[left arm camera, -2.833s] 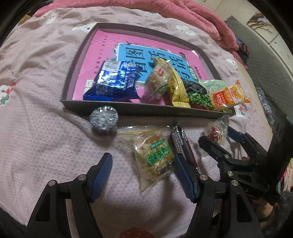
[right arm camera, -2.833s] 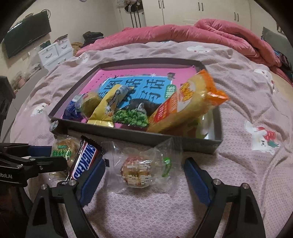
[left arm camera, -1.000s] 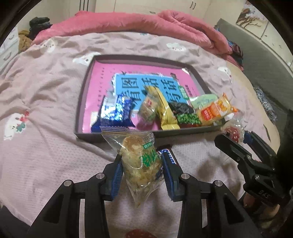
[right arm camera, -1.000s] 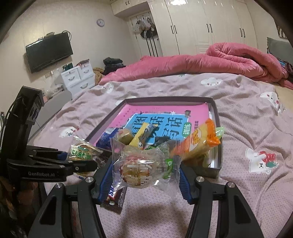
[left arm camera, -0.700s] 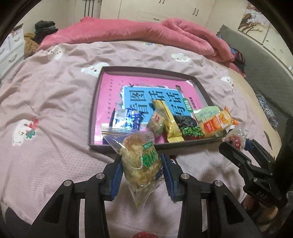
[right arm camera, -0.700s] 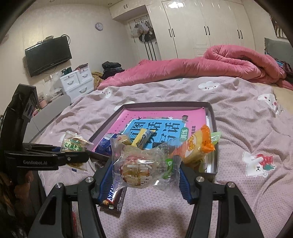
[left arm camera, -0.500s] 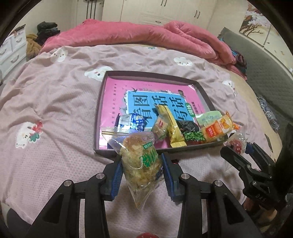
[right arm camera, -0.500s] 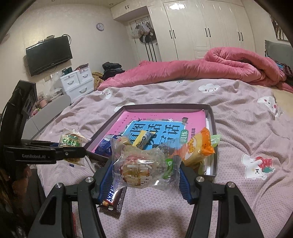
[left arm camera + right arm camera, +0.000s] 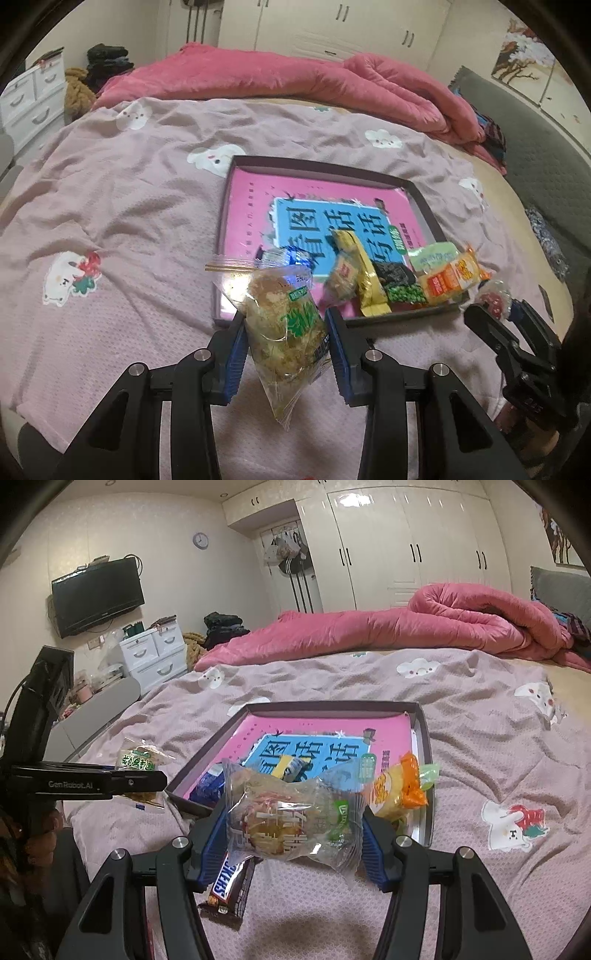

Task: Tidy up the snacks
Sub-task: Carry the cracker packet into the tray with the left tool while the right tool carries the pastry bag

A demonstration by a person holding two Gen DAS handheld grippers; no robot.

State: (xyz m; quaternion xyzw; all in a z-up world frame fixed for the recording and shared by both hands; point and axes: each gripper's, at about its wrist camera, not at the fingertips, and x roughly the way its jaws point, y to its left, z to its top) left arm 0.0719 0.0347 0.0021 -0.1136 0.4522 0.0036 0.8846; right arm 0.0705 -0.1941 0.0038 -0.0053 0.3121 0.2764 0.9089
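Both packets, on the bed 2.8 s ago, now hang clear of it. Left wrist view: left hand-held gripper (image 9: pixel 285 334) clamps the green-labelled pastry bag (image 9: pixel 286 325) before the tray (image 9: pixel 424 206). Right wrist view: right hand-held gripper (image 9: pixel 291 834) clamps the clear-wrapped cake (image 9: pixel 286 821) above the Snickers bar (image 9: pixel 231 882).

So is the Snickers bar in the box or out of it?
Out. The Snickers bar lies on the pink bedspread, in front of the box, below the right tool.
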